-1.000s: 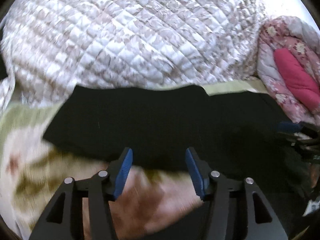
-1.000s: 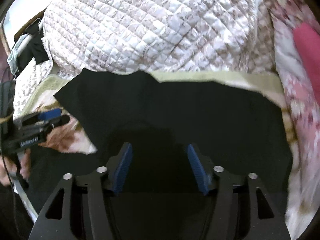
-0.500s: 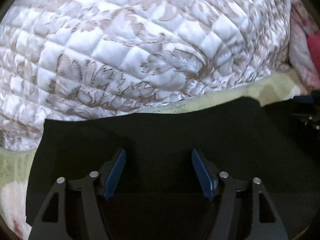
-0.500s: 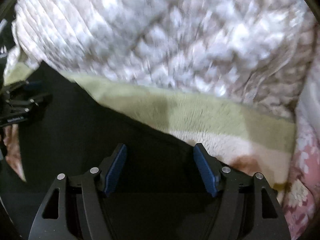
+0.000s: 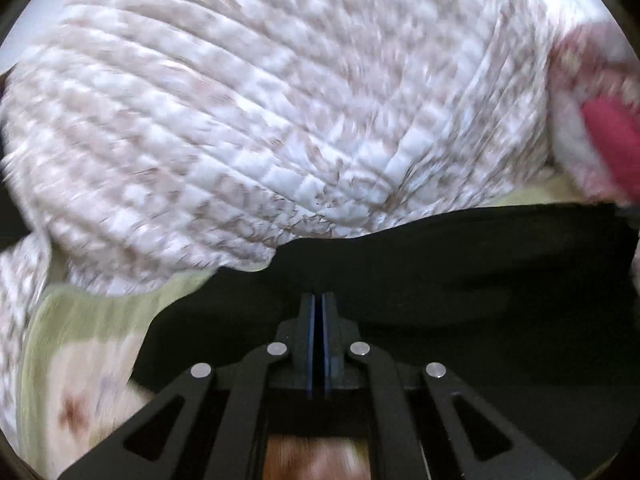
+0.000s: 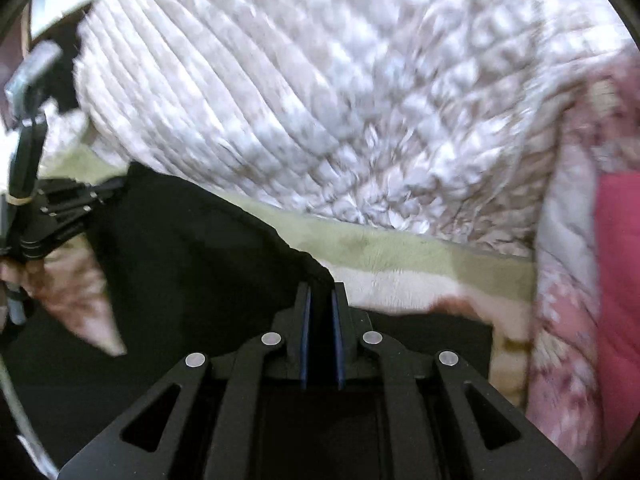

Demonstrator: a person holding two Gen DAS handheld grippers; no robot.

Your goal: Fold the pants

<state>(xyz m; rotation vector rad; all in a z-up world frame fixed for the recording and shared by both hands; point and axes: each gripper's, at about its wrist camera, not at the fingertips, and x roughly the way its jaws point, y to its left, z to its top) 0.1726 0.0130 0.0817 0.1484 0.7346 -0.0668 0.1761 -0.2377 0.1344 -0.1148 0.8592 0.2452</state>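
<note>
I have both grippers pinched onto the far edge of the black pants, which lie spread on the green-and-cream fleece blanket just in front of the white quilted comforter. My left gripper has its blue pads pressed together with only a thin line between them, and dark cloth sits right at the tips — I judge it is clamped on the edge of the pants, though the fabric is too dark to make out any fold in the grip. My right gripper is likewise drawn nearly closed at a corner of the pants, where the black edge meets the blanket. From the right wrist view I can see the left gripper off at the other end of the same edge. As for progress, I judge the grasp is made and the fold itself is just beginning: the cloth looks flat rather than stacked, so carrying the edge over, laying it down and any further folds are all left. Compared with half a second ago, both sets of jaws have gone from wide apart to closed, and both views are now smeared with motion — the lift seems underway.
</note>
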